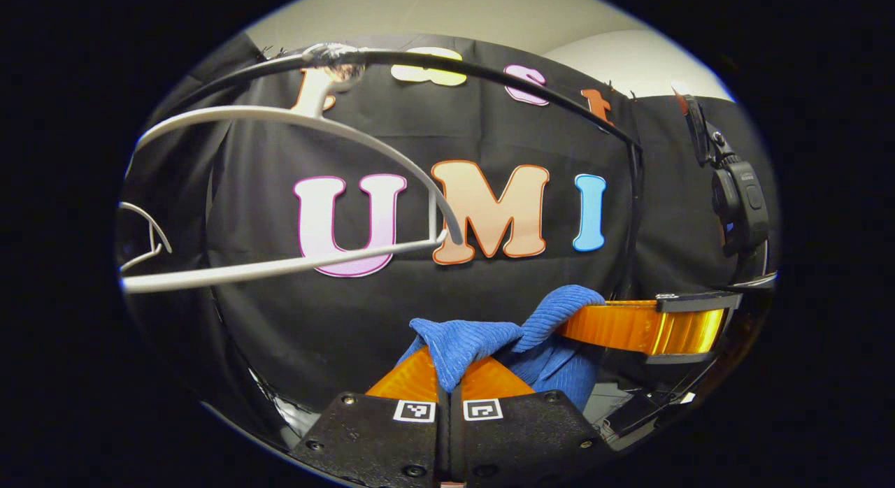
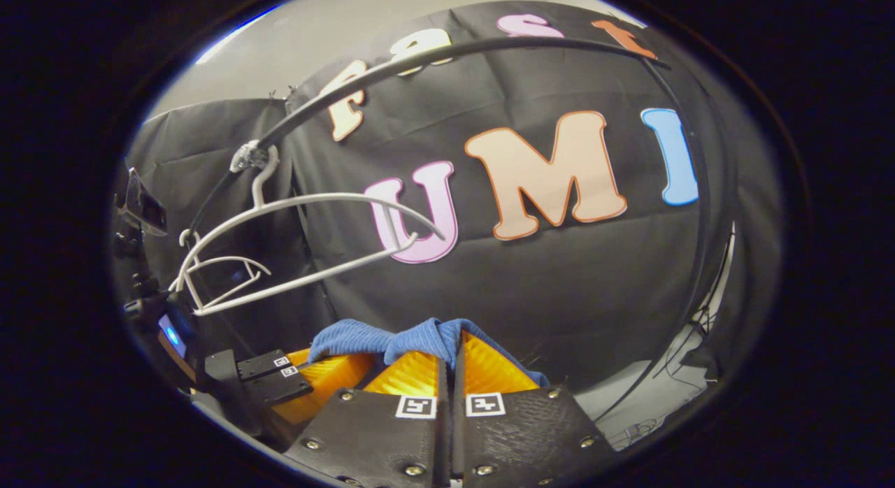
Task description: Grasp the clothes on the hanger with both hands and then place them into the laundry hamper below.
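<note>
A blue knitted garment (image 1: 489,341) is bunched between my two grippers, off the hanger. My left gripper (image 1: 447,379) is shut on one fold of it, the orange fingers (image 1: 412,379) pressed together. In the left gripper view the right gripper's orange finger (image 1: 640,326) reaches in from the right and holds the cloth's other end. In the right gripper view my right gripper (image 2: 451,366) is shut on the blue garment (image 2: 391,341), and the left gripper (image 2: 308,383) sits close at lower left. The white hanger (image 1: 280,187) hangs bare on the black rail (image 1: 489,72), up and to the left.
A second white hanger (image 2: 224,271) hangs behind the first one (image 2: 308,243) on the curved black rail (image 2: 447,51). The black cloth wall stands close behind. A black device (image 1: 738,194) is mounted at the right edge of the left gripper view. Pale floor with cables (image 2: 643,404) shows at lower right.
</note>
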A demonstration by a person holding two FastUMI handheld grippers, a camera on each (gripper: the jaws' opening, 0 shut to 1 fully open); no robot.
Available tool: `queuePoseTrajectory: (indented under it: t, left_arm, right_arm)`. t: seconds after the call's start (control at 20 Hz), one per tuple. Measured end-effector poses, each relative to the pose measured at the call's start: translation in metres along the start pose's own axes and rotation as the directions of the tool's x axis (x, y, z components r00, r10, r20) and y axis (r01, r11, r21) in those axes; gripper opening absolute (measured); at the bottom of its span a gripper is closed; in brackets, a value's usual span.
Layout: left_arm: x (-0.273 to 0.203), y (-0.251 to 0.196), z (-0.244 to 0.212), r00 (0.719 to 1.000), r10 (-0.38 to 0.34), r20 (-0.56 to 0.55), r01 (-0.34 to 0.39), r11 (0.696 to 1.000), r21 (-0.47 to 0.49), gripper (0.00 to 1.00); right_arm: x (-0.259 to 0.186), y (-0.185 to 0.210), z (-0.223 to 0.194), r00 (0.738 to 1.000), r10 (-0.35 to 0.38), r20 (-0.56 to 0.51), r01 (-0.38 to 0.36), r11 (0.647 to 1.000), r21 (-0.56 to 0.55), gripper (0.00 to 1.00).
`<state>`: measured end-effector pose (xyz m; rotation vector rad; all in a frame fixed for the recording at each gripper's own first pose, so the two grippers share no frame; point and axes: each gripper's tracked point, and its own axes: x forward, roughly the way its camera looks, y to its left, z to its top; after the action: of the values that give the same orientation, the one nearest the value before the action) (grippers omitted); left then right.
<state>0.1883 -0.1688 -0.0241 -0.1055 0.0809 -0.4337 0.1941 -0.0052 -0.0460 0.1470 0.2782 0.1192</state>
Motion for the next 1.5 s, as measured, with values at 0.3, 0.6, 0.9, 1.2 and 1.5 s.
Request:
queuePoseTrajectory:
  t: [0.3, 0.6, 0.9, 1.2, 1.5]
  left_arm:
    - [0.025, -0.006, -0.06, 0.994, -0.026, -0.103, 0.021, 0.999, -0.047, 0.0]
    - [0.043, -0.006, -0.138, 0.975, -0.044, -0.217, 0.031, 0.997, -0.065, 0.0]
    - [0.053, 0.005, -0.207, 0.936, -0.043, -0.349, 0.004, 0.994, -0.111, 0.01]
    - [0.061, 0.018, -0.258, 0.909, -0.059, -0.414, 0.012, 0.993, -0.116, 0.01]
    - [0.063, 0.022, -0.317, 0.827, -0.061, -0.559, -0.016, 0.991, -0.131, 0.01]
  right_arm:
    - [0.023, -0.027, -0.058, 0.989, -0.029, -0.145, 0.035, 0.999, 0.035, 0.01]
    - [0.043, -0.047, -0.134, 0.944, -0.046, -0.326, 0.082, 0.992, 0.098, 0.02]
    - [0.06, -0.056, -0.195, 0.889, -0.058, -0.455, 0.139, 0.979, 0.147, 0.02]
    - [0.082, -0.061, -0.244, 0.849, -0.077, -0.523, 0.174, 0.975, 0.137, 0.01]
    - [0.098, -0.064, -0.286, 0.809, -0.113, -0.577, 0.216, 0.97, 0.113, 0.02]
